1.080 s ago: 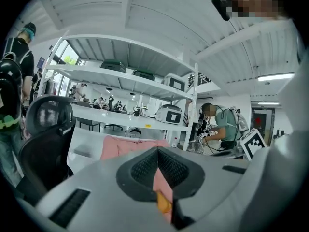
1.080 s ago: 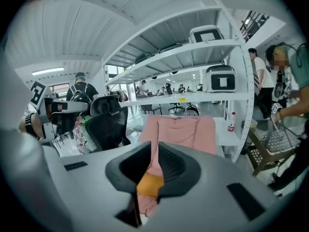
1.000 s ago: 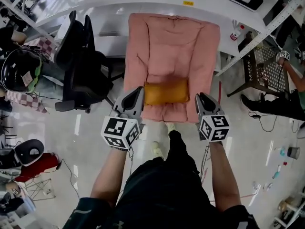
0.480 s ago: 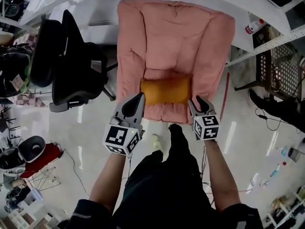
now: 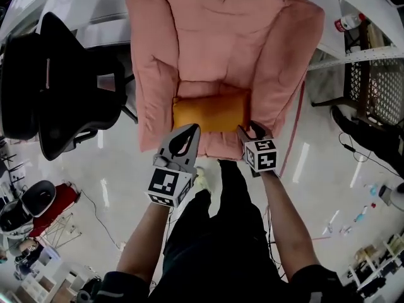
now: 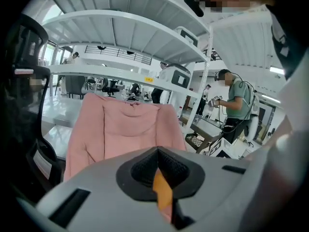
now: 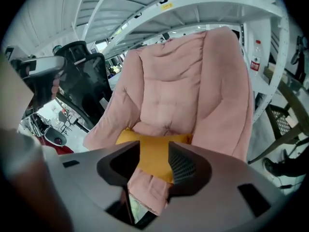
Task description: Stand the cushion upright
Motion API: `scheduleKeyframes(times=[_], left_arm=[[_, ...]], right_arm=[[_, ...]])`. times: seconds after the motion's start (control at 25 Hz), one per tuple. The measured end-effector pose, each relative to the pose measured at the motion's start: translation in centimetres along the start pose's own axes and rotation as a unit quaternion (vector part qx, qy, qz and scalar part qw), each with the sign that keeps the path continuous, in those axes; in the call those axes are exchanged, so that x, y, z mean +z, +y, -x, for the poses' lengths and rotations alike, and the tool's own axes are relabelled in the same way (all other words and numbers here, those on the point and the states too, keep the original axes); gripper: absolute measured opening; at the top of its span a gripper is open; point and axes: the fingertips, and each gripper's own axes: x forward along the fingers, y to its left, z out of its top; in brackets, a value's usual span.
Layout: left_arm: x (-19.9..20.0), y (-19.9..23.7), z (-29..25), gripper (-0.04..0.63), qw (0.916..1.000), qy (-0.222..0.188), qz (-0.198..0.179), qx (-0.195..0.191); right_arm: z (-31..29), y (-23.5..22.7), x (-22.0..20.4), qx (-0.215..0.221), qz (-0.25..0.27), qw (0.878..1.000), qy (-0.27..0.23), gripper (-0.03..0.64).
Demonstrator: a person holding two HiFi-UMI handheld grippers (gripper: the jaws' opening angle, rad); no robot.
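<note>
Glossy pale floor (image 5: 82, 188), seen steeply from above, with a person standing on it. A quilted pink lounge chair (image 5: 221, 36) takes up the far middle, its backrest rising away from the viewer and its seat towards the near side. White shelving rack (image 6: 120, 33) stands behind the chair and runs on to its right. Black office chair (image 5: 63, 87) stands just left of the pink chair.

The person's dark-trousered legs (image 5: 221, 232) fill the near middle, and both bare forearms reach out towards the seat. A second person in a green shirt (image 6: 236, 100) stands far right, beyond the rack.

Orange cushion (image 5: 211, 112): it lies on the seat of the pink chair, long side running left to right, at the foot of the backrest, broad face showing to the head view.

Left tool (image 5: 192, 130): at the cushion's near left corner, jaws pressed together at the tips. A sliver of orange shows through the slit below the tips; contact with the cushion cannot be told.

Right tool (image 5: 247, 131): at the cushion's near right corner, jaws spread and just been opening. The cushion's end shows in the gap between them, the pads not pressing on it.

A marker cube (image 5: 167, 185) sits on the rear of each tool. A bottle with a red label (image 5: 349, 23) stands on the rack, far right.
</note>
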Motion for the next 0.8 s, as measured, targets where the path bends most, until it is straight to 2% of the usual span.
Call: scheduleKeyframes(times=[0.32, 0.8], left_arm=[[-2.6, 0.2, -4.3, 0.005, 0.9996, 0.022, 0.016, -0.009], [-4.8, 1.9, -8.0, 0.005, 0.9980, 0.054, 0.031, -0.007]], right_arm=[[-6.3, -3.4, -3.6, -0.012, -0.036, 0.998, 0.054, 0.189], [-12.3, -5.5, -5.4, -0.011, -0.065, 0.992, 0.108, 0.231]])
